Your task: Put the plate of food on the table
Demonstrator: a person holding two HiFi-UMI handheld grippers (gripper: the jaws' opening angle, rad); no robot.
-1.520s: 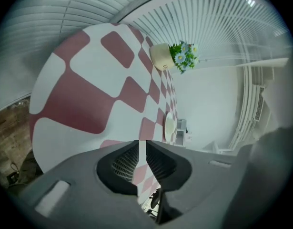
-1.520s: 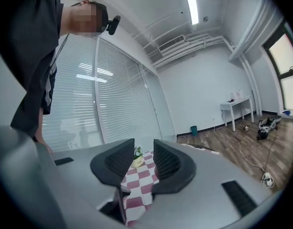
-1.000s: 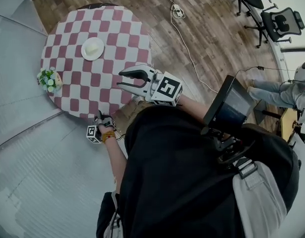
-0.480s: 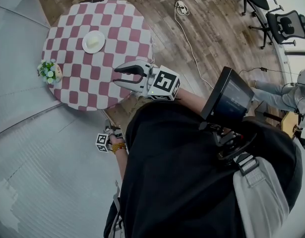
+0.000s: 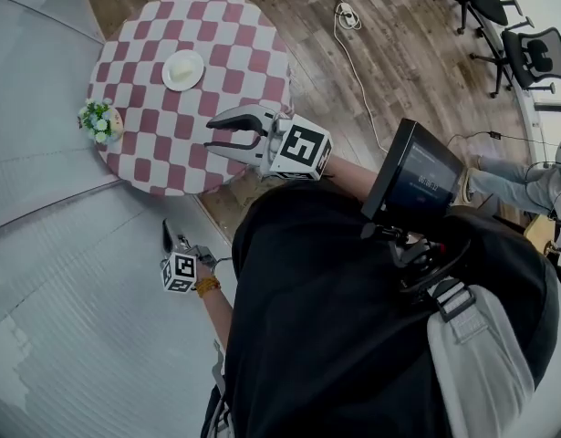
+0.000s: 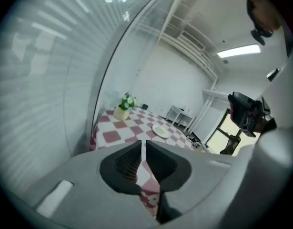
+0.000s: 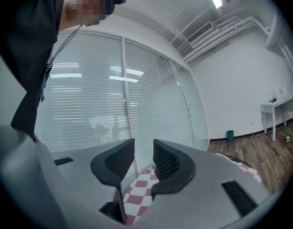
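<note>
A white plate (image 5: 182,69) with pale food on it rests on the round table (image 5: 253,44) with a red-and-white checked cloth. It shows small and far off in the left gripper view, as the plate (image 6: 161,131) on the table (image 6: 111,129). My right gripper (image 5: 212,138) hovers open and empty over the table's near edge; the checked cloth (image 7: 139,191) lies below the right gripper (image 7: 144,149). My left gripper (image 5: 168,234) hangs low beside the table, off its edge. The left gripper (image 6: 144,146) is shut with nothing in it.
A small pot of white flowers (image 5: 99,119) stands at the table's left rim. A glass wall with blinds (image 5: 43,245) curves along the left. A dark screen (image 5: 412,181) is mounted on the person's chest. Office chairs (image 5: 535,51) and a floor cable (image 5: 353,80) lie to the right.
The left gripper has dropped back from the table's near edge toward the person. The right gripper stays open over the near edge. The plate has not moved on the table.
</note>
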